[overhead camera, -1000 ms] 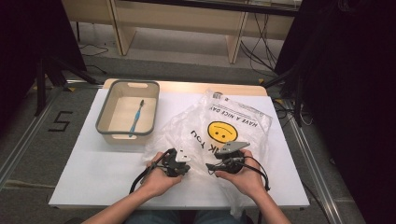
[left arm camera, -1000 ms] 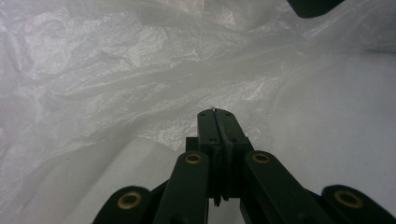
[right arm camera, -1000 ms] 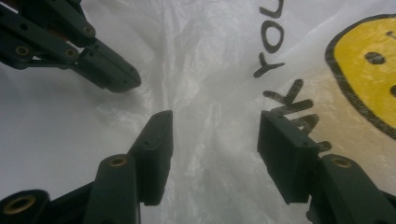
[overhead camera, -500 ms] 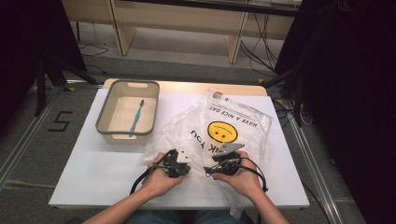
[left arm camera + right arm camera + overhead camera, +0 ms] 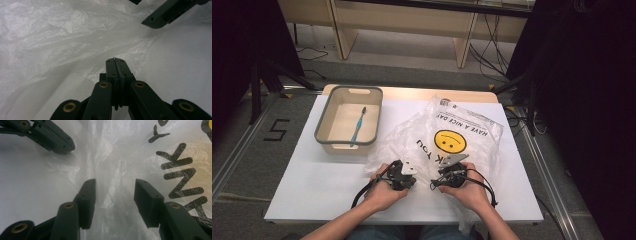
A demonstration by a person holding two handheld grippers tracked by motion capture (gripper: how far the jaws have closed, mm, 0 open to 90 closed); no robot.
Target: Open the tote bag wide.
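A white bench [image 5: 312,195] is seen from above, and a crumpled clear plastic bag [image 5: 462,135] printed with a yellow smiley face is spread over its middle and right part. A grey basin [image 5: 323,120] is set beside the bag at the bench's rear left, and a blue toothbrush [image 5: 358,123] is laid inside it. At the bag's near edge, the left tongs [image 5: 115,61] are closed, with a thin fold of film apparently pinched between them. The right tongs [image 5: 115,187] have just been closing; they are held apart astride a ridge of the bag, not pressing it.
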